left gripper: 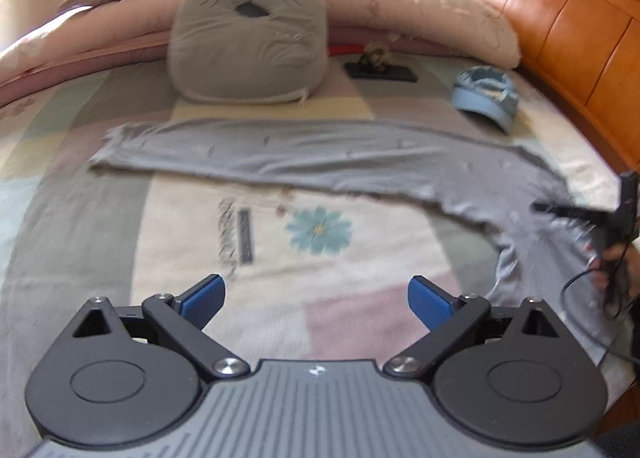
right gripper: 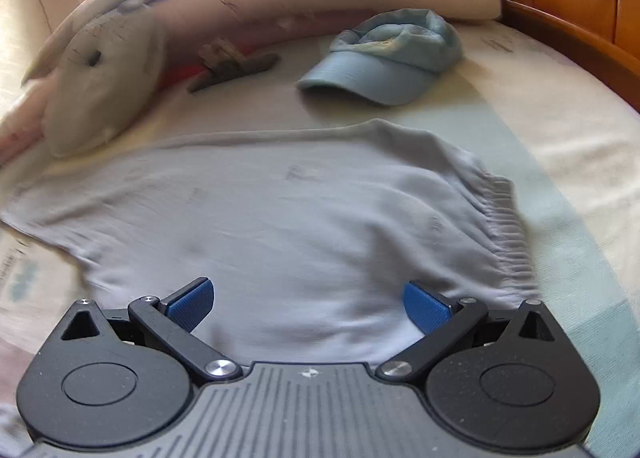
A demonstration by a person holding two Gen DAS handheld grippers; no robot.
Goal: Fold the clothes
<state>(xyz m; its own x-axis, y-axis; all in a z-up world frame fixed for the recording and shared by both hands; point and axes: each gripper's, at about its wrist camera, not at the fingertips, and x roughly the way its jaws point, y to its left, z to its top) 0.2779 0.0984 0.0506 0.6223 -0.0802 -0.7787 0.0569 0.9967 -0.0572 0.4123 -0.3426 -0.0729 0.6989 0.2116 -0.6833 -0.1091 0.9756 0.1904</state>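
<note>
Your left tongs [left gripper: 316,300] hang wide over the bare patchwork bed [left gripper: 80,218], and your right tongs [right gripper: 308,306], equally wide, hover above the waistband end of the long grey soft trousers [right gripper: 280,218], which lie stretched flat across the bed, seemingly for folding.

trousers [right gripper: 280,210] flat on bed [left gripper: 200,218] | cap [right gripper: 384,58] behind them | cushion [left gripper: 246,34] behind-left

Blue cap [right gripper: 384,58], grey cushion [left gripper: 248,38], bedspread [left gripper: 360,278]
</note>
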